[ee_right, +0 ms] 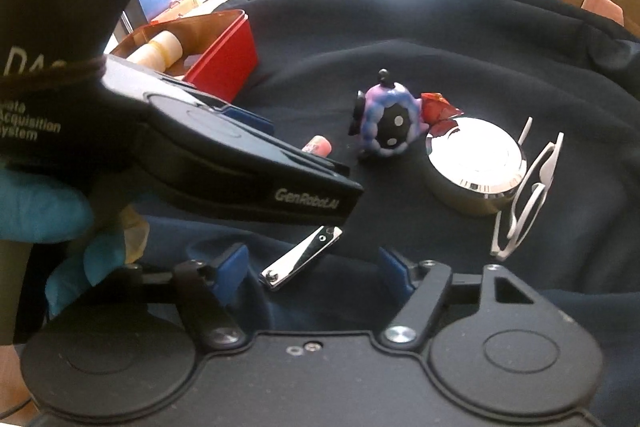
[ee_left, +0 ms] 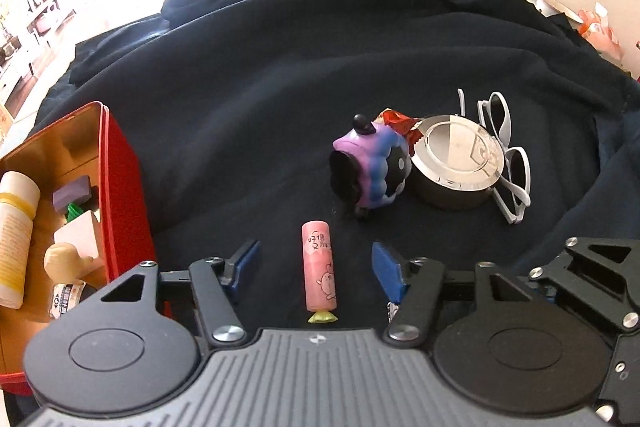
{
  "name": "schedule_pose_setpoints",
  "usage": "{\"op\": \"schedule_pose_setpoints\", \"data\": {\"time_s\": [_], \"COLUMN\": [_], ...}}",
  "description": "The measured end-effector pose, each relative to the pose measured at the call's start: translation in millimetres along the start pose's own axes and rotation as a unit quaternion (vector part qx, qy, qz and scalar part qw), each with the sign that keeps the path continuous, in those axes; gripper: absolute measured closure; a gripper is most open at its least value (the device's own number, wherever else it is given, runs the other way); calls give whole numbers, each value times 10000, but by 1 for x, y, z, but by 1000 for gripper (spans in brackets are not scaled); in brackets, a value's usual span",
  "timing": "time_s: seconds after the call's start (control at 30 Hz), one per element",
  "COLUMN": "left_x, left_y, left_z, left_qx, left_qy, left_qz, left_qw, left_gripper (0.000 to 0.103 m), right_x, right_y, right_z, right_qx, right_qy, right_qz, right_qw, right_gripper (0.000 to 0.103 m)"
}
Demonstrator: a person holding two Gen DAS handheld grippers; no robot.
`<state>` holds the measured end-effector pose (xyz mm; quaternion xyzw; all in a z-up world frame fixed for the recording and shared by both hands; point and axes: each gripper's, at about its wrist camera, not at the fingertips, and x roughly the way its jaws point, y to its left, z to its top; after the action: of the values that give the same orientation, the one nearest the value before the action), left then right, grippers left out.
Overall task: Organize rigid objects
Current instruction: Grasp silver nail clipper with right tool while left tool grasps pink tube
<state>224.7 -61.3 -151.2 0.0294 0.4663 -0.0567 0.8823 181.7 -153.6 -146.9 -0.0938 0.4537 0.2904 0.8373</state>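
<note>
Both grippers were mid-pickup, jaws part open and holding nothing: left gripper (ee_left: pixel 314 267) straddled the pink tube (ee_left: pixel 319 267), right gripper (ee_right: pixel 312 275) the nail clipper (ee_right: pixel 301 258), each needing to close

My left wrist view looks steeply down, close over the dark cloth (ee_left: pixel 280 75). My right wrist view does likewise from alongside. Both share the purple toy (ee_left: pixel 370 171) (ee_right: pixel 386 125) toward one o'clock.

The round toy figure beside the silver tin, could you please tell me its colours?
The toy figure is purple and blue with a black, white-dotted face, clearest in the right wrist view.
</note>
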Motion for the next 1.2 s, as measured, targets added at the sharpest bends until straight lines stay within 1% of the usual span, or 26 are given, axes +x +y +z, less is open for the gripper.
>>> {"op": "schedule_pose_setpoints", "data": {"time_s": [0.07,0.1,0.17,0.27,0.33,0.37,0.43,0.5,0.57,0.63,0.73,0.77,0.87,0.97,1.2], "left_x": [2,4,6,8,9,9,9,8,8,7,5,5,4,2,-10], "left_y": [0,0,2,4,5,6,6,8,9,11,16,17,19,22,30], "left_z": [0,-1,-1,-2,-2,-1,-2,-3,-4,-4,-5,-6,-8,-9,-7], "left_qx": [17,14,-20,-22,-14,-22,-16,-16,-23,-47,-109,-117,-153,-221,-363], "left_qy": [23,50,111,94,85,80,65,48,33,25,16,12,1,10,-52], "left_qz": [-38,-56,-92,-85,-96,-101,-87,-95,-83,-74,-94,-89,-48,-81,-153], "left_qw": [10000,10000,9999,9999,9999,9999,9999,9999,10000,10000,9999,9999,9999,9997,9992], "left_gripper": [51,53,61,64,66,68,71,73,78,82,87,87,87,87,87], "right_x": [4,6,8,11,11,11,10,10,8,7,5,4,6,5,-13], "right_y": [2,3,5,7,8,9,9,9,9,7,1,-1,-6,-10,-18], "right_z": [0,0,-1,-2,-3,-4,-6,-7,-9,-11,-13,-13,-10,-11,-10], "right_qx": [-4,-1,-17,-96,-111,-132,-159,-182,-206,-214,-130,-91,42,176,464], "right_qy": [13,19,19,-6,-20,-27,-48,-65,-71,-87,-98,-100,-94,-118,-335], "right_qz": [3,-8,-29,-110,-171,-213,-258,-341,-410,-454,-474,-490,-466,-472,-444], "right_qw": [10000,10000,10000,9999,9998,9997,9995,9992,9989,9987,9987,9987,9989,9987,9974], "right_gripper": [41,42,43,45,48,51,55,63,67,74,85,91,92,93,93]}}
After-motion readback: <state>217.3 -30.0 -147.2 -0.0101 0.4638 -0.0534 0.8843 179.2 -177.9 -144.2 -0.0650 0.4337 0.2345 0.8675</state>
